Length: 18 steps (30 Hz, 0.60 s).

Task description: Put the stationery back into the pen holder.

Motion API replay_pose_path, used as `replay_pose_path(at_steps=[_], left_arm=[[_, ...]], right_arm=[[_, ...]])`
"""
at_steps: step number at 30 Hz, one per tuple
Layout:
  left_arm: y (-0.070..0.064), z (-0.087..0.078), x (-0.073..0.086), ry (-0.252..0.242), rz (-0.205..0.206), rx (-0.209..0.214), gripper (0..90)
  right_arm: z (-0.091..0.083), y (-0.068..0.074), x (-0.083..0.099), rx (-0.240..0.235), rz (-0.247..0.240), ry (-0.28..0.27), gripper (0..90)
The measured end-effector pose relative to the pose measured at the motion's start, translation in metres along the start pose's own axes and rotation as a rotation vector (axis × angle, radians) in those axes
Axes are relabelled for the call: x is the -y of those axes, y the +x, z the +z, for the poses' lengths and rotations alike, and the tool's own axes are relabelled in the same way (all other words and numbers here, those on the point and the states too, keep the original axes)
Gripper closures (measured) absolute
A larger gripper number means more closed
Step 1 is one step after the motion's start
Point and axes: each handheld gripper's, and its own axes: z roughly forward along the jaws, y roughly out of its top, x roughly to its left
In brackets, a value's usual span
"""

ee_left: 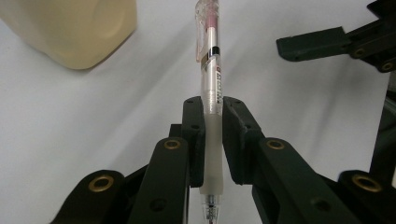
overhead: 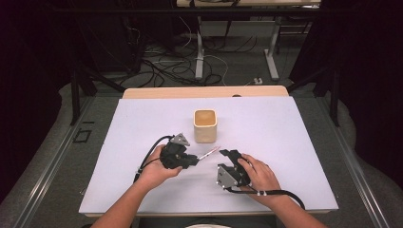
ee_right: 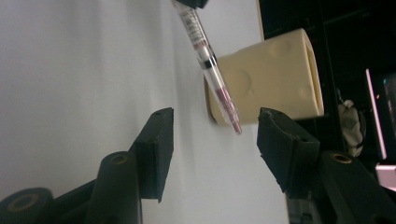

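Left gripper (ee_left: 212, 140): jaws clamped on the pen (ee_left: 211, 93) — clip end pointing away.
Right gripper (ee_right: 215, 144): jaws wide, holding nothing.
Cup (overhead: 205, 126): upright on the table (overhead: 285, 142) — just beyond.

A white table (overhead: 285, 142) fills the middle of the frame; a cream square cup (overhead: 205, 126) stands on it, just above centre.

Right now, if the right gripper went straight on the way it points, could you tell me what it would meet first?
Probably the pen, whose free end hangs between the open right gripper fingers; the beige cup stands behind it. Depth is unclear.
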Motion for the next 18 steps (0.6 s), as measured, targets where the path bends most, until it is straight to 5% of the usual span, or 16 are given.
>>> replay_pose_path(at_steps=[7, 18], left_arm=[[-0.001, 0.001, -0.004, 0.025, -0.006, 0.007, 79.5], [-0.008, 0.01, -0.01, 0.045, -0.003, 0.027, 79.5]], right_arm=[[0.01, 0.009, -0.011, -0.007, -0.175, 0.013, 54.3], [0.018, 0.015, -0.014, 0.03, -0.281, 0.021, 62.4]])
